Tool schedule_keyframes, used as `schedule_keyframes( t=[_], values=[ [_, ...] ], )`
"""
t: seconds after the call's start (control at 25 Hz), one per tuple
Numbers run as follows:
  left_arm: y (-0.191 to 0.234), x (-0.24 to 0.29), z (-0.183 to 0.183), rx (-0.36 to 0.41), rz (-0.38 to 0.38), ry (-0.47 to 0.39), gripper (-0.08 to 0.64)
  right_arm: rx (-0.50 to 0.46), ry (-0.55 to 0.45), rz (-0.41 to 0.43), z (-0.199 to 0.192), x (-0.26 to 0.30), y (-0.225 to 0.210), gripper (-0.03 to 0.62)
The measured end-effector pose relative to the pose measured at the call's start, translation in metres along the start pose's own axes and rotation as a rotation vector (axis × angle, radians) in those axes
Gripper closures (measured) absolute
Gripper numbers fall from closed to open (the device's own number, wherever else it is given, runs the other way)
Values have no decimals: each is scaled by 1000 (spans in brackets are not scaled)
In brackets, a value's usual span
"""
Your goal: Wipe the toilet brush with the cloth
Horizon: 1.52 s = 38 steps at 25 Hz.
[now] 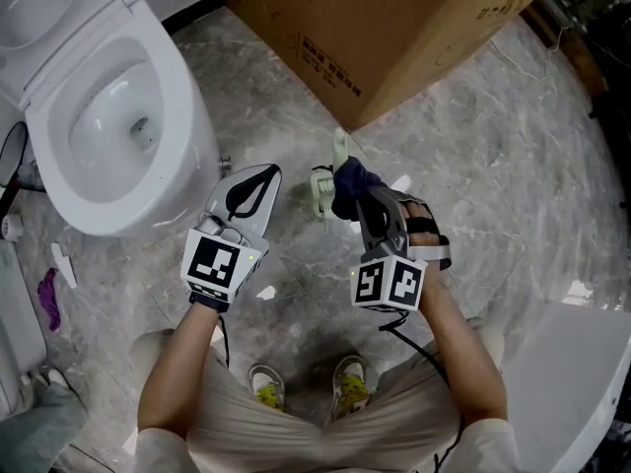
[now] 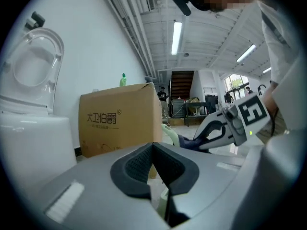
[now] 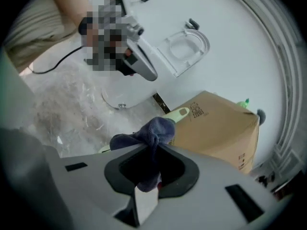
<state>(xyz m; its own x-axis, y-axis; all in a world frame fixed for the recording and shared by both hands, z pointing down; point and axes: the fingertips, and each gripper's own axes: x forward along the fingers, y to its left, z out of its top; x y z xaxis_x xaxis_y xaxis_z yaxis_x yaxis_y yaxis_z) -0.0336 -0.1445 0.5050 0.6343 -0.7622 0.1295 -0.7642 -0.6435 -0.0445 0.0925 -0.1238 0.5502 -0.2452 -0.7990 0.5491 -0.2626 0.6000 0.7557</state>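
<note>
L gripper: jaws together, prob. empty, pale bit low in slit unclear | my R gripper: clamped on dk blue cloth | cloth against pale green toilet brush, betw. my grippers, above floor nr box corner

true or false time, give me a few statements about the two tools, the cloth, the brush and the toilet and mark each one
1. The right tool is clamped on a dark blue cloth. True.
2. The left tool grips the toilet brush. False: its jaws are together on nothing, and the brush stands apart from it.
3. The toilet is closed. False: it is open, with the bowl showing.
4. A cardboard box stands beyond the brush. True.
</note>
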Motion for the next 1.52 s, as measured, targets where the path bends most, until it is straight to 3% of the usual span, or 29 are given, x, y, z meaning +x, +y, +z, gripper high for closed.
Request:
schedule_keyframes(
  t=[0.08,0.16,0.28,0.4,0.52,0.64,0.8,0.92,1.12,1.52],
  values=[
    [3,-1,-4,22,8,14,561,123,2,-11,-5,-4,-14,541],
    [7,-1,-8,7,12,22,561,308,-37,-47,-4,-11,-37,541],
    [7,0,-7,20,7,25,561,629,-205,-98,9,-29,-80,541],
    [-1,5,-4,61,-15,29,561,768,-351,-182,23,-53,-112,541],
    [-6,8,-4,63,-29,27,561,777,-450,-229,41,-65,-119,541],
    [-5,8,0,64,-31,22,561,713,-479,-221,59,-61,-107,541],
    [-2,9,0,30,-26,18,561,577,-342,-161,56,-38,-74,541],
    [-1,9,-1,14,-24,20,561,535,-279,-132,49,-23,-57,541],
    [-1,7,3,16,-27,12,561,547,-216,-91,36,-11,-44,541],
    [-6,7,3,18,-43,11,561,572,-189,-33,24,-1,-29,541]
  ],
)
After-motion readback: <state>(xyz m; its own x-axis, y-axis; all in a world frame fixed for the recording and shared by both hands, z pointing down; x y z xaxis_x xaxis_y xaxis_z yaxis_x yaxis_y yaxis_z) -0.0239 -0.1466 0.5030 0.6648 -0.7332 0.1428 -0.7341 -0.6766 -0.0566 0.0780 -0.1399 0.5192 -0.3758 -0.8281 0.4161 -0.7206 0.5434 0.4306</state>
